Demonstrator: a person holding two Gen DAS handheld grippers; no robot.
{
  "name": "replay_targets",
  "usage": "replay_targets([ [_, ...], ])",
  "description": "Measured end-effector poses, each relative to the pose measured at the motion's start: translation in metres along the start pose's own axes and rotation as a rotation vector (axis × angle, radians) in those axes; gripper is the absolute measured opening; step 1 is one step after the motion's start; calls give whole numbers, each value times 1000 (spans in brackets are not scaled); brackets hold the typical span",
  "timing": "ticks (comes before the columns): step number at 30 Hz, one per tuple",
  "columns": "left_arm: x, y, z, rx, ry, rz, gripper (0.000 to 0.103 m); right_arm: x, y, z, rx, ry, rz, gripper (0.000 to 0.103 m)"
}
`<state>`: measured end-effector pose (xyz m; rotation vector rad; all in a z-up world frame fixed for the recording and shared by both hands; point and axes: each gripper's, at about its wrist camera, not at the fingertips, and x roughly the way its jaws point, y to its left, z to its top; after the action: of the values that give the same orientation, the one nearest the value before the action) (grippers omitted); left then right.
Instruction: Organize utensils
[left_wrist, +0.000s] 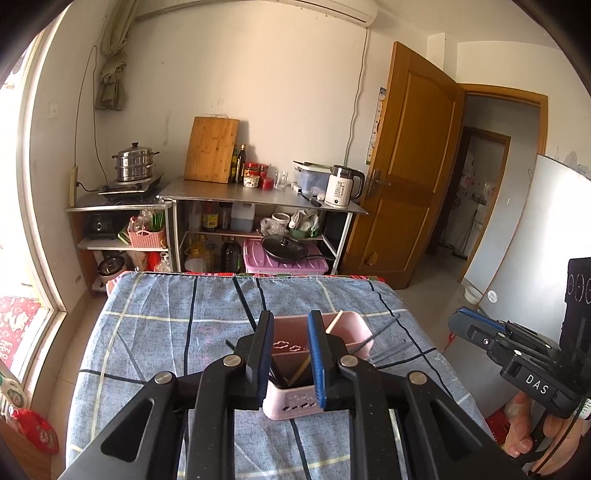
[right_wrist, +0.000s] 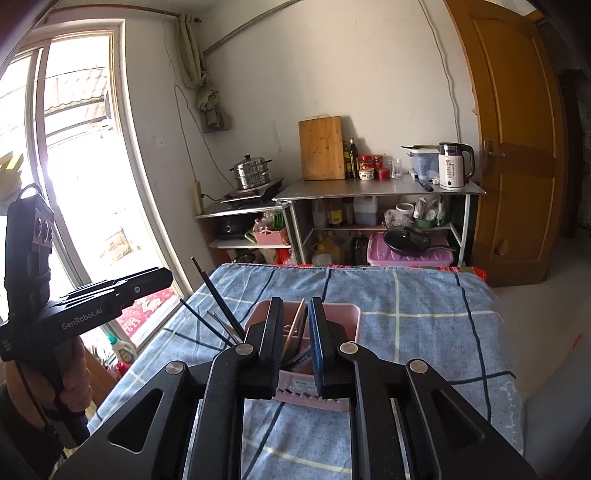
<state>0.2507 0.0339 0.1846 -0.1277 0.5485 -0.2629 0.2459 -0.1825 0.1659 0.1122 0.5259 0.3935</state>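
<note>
A pink utensil holder (left_wrist: 295, 400) stands on the blue checked tablecloth (left_wrist: 155, 332). It holds several dark chopsticks (left_wrist: 388, 328) and a light wooden one (left_wrist: 334, 322) that lean out to the sides. My left gripper (left_wrist: 290, 325) is open above the holder's near compartment, with nothing between its fingers. In the right wrist view the same holder (right_wrist: 340, 314) sits just beyond my right gripper (right_wrist: 297, 314), which is open and empty; dark chopsticks (right_wrist: 218, 299) stick out to its left. Each gripper appears at the edge of the other's view.
A steel shelf (left_wrist: 258, 192) at the back wall carries a cutting board, bottles, jars and a white kettle (left_wrist: 341, 186). A steamer pot (left_wrist: 135, 164) sits on a stove at left. A wooden door (left_wrist: 410, 166) stands open at right. A window is at left.
</note>
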Motion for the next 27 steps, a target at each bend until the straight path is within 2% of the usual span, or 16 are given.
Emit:
replay_targets([
  [5,-27,-10,-23,7,-25,4,19,-23,1,-18,6,-19,-5,27],
  [12,-52,-31,-69,29,-34,4,29,-51,7,-52,4,-26,-20,37],
  [18,-67,-44,-107,43,-24,20,29,-65,14,-81,-7,-13,-30,39],
  [27,-83,-48,-142,25,-37,40,29,-77,26,-112,-6,6,-46,40],
])
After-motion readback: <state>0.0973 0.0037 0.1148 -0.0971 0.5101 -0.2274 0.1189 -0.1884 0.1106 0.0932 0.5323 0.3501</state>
